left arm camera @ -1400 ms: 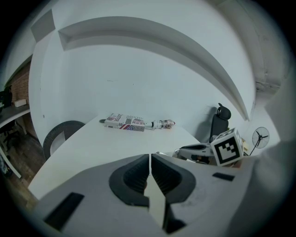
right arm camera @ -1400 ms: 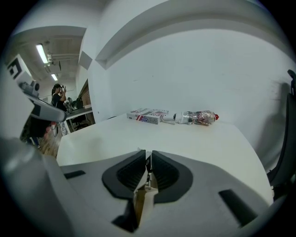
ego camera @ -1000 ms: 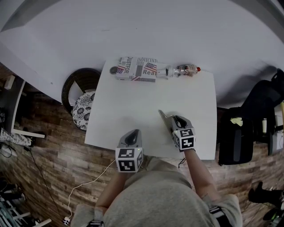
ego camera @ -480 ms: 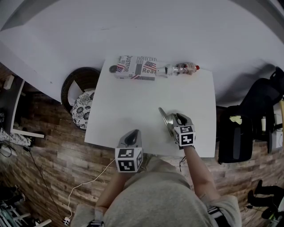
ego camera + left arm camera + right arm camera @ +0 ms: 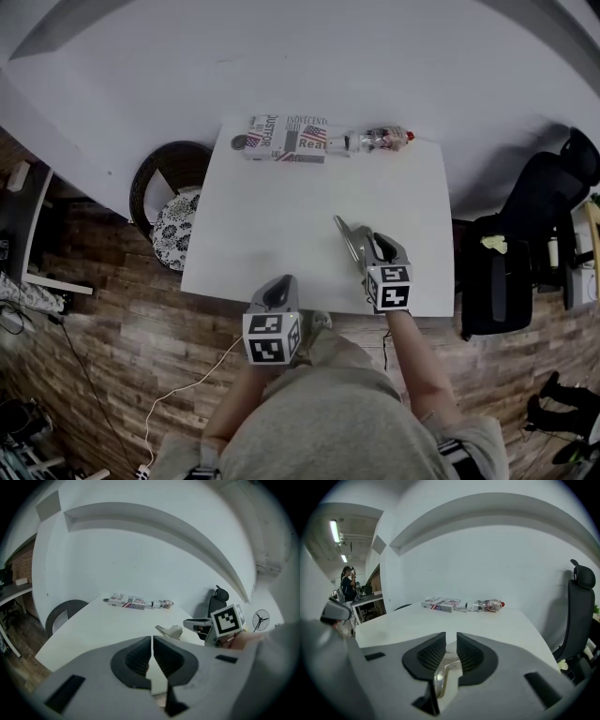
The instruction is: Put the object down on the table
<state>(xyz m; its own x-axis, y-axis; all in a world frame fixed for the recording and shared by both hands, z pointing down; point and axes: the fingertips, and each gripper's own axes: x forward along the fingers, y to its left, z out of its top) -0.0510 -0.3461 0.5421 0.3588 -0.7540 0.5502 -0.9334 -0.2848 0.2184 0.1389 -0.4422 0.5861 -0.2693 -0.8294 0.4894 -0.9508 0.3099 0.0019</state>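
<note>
Pinching a metal utensil (image 5: 440, 679) is the right tool (image 5: 451, 641) (barely parted).

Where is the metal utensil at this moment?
The metal utensil sits between the jaws of the right gripper, over the near right part of the white table, far from the box and bottle at its far edge.

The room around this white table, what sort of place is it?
Probably an office or lab workroom: a black office chair stands beside the white table, and farther desks with a person sit under ceiling strip lights.
</note>
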